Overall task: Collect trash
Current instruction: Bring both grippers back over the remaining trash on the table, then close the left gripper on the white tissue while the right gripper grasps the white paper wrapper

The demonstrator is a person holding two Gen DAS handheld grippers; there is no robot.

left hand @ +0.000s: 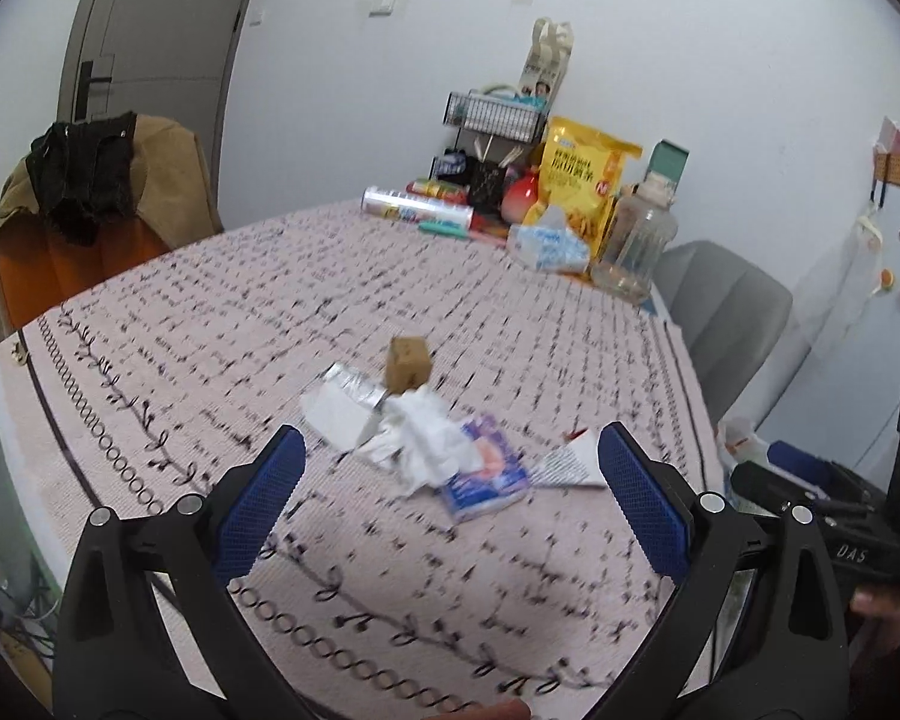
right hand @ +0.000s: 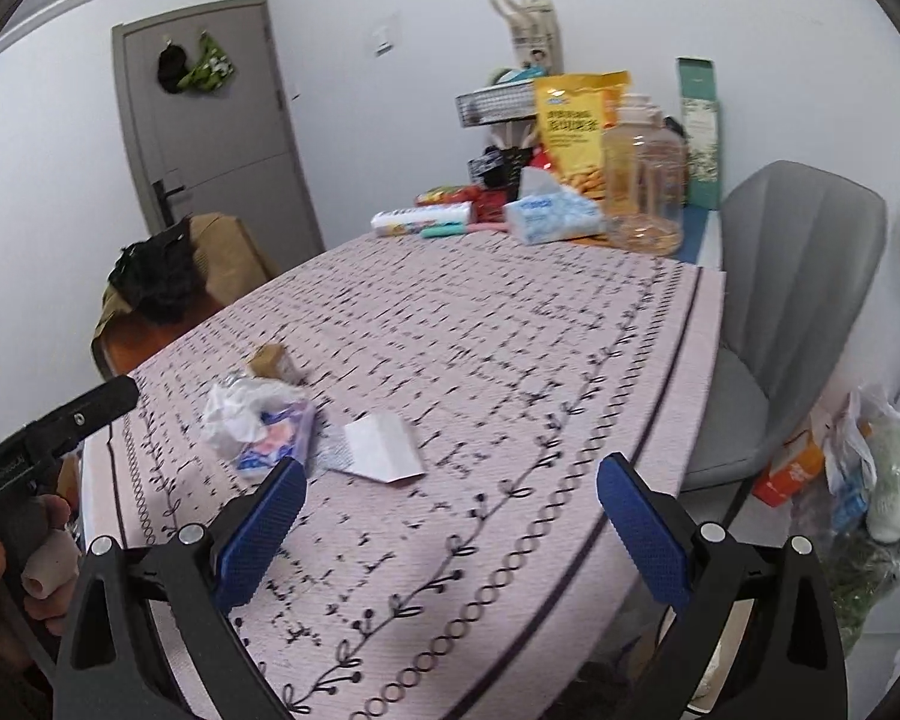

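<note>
A small heap of trash lies on the patterned tablecloth (left hand: 222, 324): a crumpled white tissue (left hand: 429, 441), a blue and pink wrapper (left hand: 486, 474), a silver foil packet (left hand: 348, 402), a white printed paper (left hand: 570, 465) and a small brown box (left hand: 409, 363). My left gripper (left hand: 450, 468) is open above the cloth, just short of the heap. In the right wrist view the tissue (right hand: 234, 414), wrapper (right hand: 279, 441), paper (right hand: 375, 447) and box (right hand: 273, 363) lie ahead to the left. My right gripper (right hand: 450, 492) is open and empty above the cloth.
Snacks, a tissue pack (right hand: 552, 219), a clear jug (right hand: 645, 180) and a wire rack (left hand: 492, 114) crowd the far end. A grey chair (right hand: 792, 312) stands on the right, with a bag of rubbish (right hand: 858, 468) on the floor. An orange chair with clothes (left hand: 84, 210) stands on the left.
</note>
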